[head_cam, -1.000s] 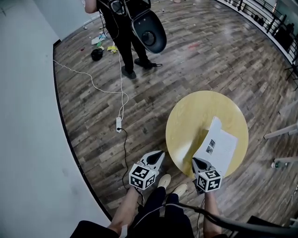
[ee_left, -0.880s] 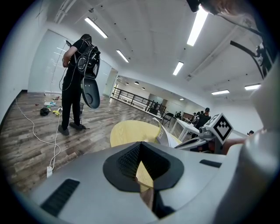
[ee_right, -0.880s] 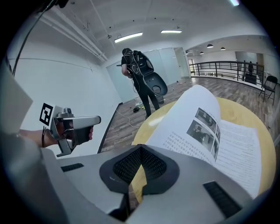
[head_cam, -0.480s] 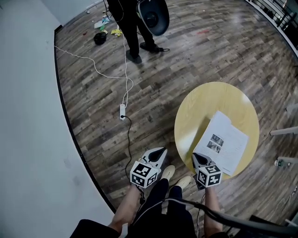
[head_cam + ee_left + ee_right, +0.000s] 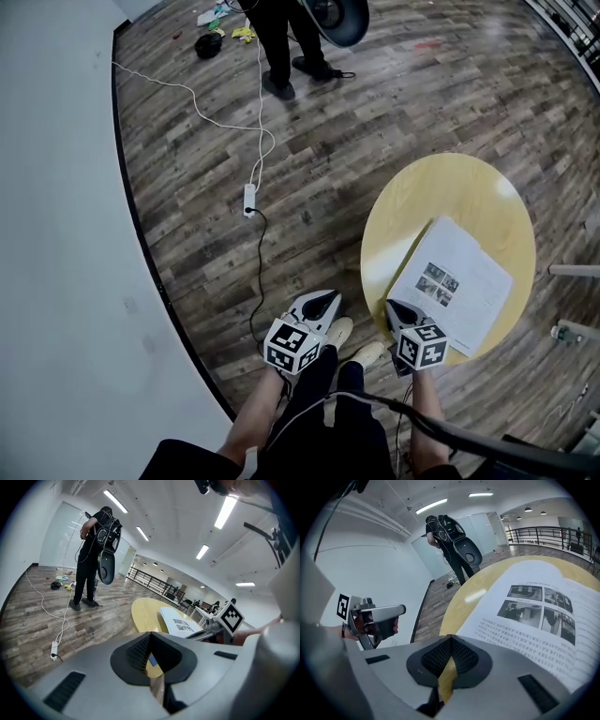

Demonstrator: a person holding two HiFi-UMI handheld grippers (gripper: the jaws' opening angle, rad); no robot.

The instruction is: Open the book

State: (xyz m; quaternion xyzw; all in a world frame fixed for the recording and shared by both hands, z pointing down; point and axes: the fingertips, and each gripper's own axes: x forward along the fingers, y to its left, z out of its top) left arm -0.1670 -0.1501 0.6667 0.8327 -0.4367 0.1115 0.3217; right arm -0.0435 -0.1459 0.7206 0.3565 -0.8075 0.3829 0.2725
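**A:** On the near half of the table (image 5: 427,192) — the book (image 5: 455,289) lies flat with a printed page and photos facing up. Its near corner comes about to the table's rim.

**B:** Handling?

**A:** Probably light, with thin, floppy pages that could crease or slide on the smooth top. Take a free page edge, not the spine.

**B:** Tools?

**A:** The right gripper (image 5: 394,307) is just off the table's near rim, jaws pressed together, nothing between them. The left gripper (image 5: 326,298) is left of the table, also closed and empty.

**B:** Room?

**A:** The table's far half is bare. The power strip (image 5: 249,199) and a standing person (image 5: 281,37) are well away from the table.
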